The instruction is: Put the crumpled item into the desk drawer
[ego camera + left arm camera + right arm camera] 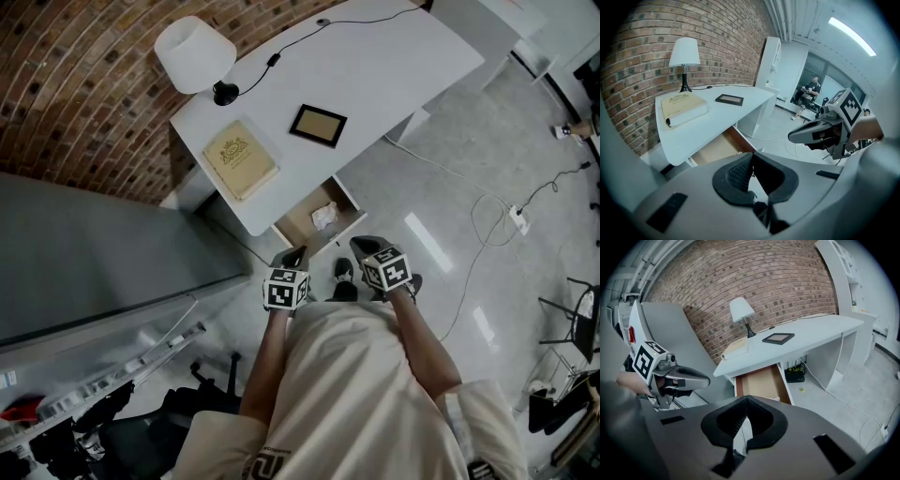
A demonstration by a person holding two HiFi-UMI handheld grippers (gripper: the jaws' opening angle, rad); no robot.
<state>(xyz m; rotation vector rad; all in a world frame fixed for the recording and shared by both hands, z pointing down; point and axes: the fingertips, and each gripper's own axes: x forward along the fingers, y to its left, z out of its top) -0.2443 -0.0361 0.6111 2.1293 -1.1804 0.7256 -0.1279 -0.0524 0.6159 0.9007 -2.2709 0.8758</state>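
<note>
So the crumpled item (324,217), a white wad, is already sitting inside the open drawer (300,225), toward its right side, and nothing is touching it. The drawer is pulled out from under the front edge of the white desk (375,75). Both grippers are held close to the person's body, just short of the drawer's front. The left gripper (295,253) has its jaws pressed together at the tips with nothing between them. Same deal with the right gripper (367,246): closed up and empty. On the desk there's a tan book (241,157) near the drawer end, a dark picture frame (318,125) beside it, and a white lamp (192,54) back by the brick wall (84,84).
</note>
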